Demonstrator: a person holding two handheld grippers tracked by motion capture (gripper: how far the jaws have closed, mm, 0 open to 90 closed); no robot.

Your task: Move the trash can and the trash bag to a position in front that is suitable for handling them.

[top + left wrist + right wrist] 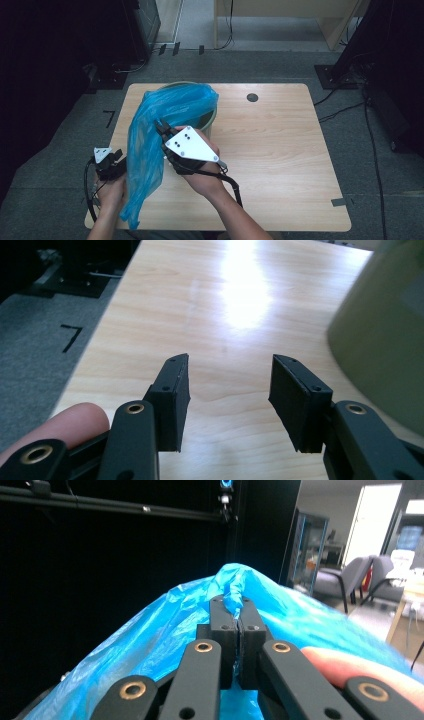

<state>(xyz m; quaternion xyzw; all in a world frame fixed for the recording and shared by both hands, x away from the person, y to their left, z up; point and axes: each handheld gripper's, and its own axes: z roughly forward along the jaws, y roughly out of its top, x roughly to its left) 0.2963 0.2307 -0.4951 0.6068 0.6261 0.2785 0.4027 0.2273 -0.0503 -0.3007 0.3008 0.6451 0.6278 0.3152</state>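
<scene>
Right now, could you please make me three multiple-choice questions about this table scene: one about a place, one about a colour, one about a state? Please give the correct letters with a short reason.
1. Where does the green bin stand?
A. On the floor
B. On the wooden table, toward its far edge
C. On a chair

2. What colour is the plastic bag?
A. Blue
B. Black
C. White

3. How do the jaws of the right gripper stand?
A. Wide open, with nothing between them
B. Open above the bin
C. Shut on a fold of the bag

Answers:
1 B: the high view shows the bin on the tabletop near the far edge.
2 A: the film is bright blue in the high view and the right gripper view.
3 C: the right gripper view shows both pads pressed together on bunched blue film.
</scene>
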